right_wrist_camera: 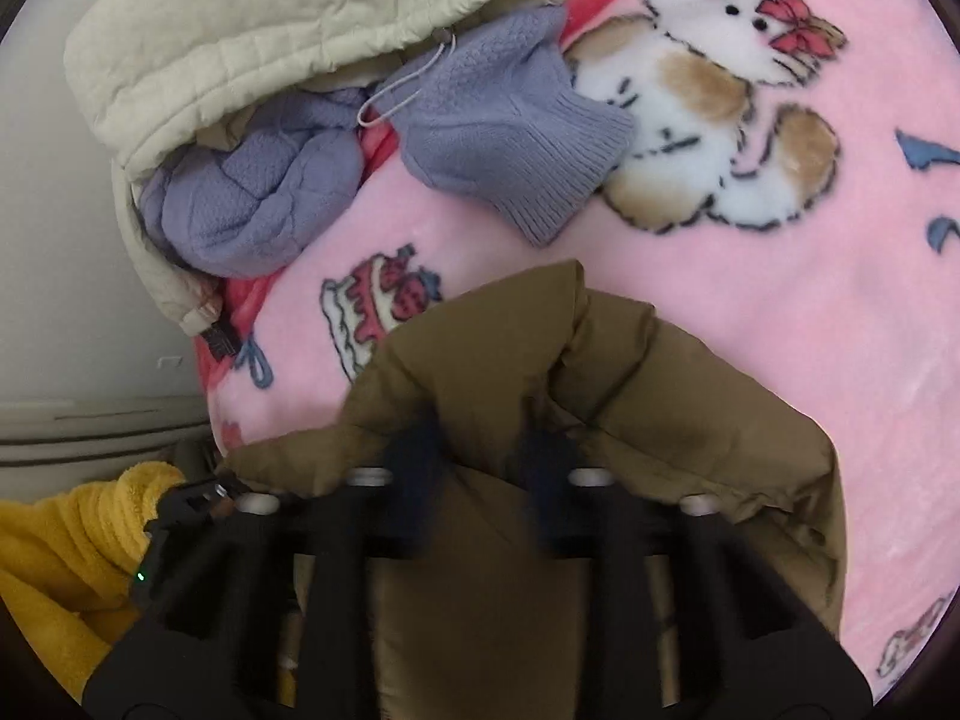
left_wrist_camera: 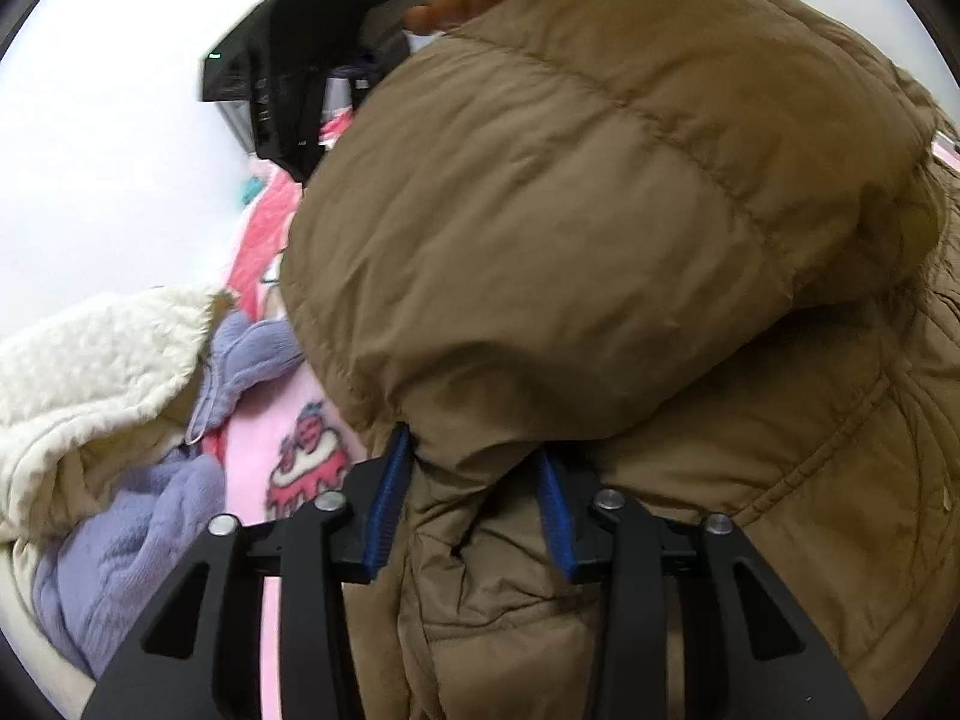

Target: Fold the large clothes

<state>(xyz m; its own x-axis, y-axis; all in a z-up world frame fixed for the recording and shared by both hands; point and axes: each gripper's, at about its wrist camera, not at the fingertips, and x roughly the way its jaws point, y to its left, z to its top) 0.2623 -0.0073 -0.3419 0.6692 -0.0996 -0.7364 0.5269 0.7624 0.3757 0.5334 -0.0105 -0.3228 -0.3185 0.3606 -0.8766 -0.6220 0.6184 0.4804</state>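
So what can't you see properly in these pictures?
- Left wrist view: the brown jacket hides most of the pink blanket.
- Right wrist view: the right tool is blurred; its tips sink into jacket fabric.
- Right wrist view: the purple sweater lies partly under the cream jacket.

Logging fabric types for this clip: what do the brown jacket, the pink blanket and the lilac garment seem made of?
Brown jacket: smooth matte woven shell, likely padded; puffy stitched channels. Pink blanket: plush fleece, probably synthetic; soft fuzzy nap, printed cartoons. Lilac garment: knit; ribbed cuff, nubby surface.
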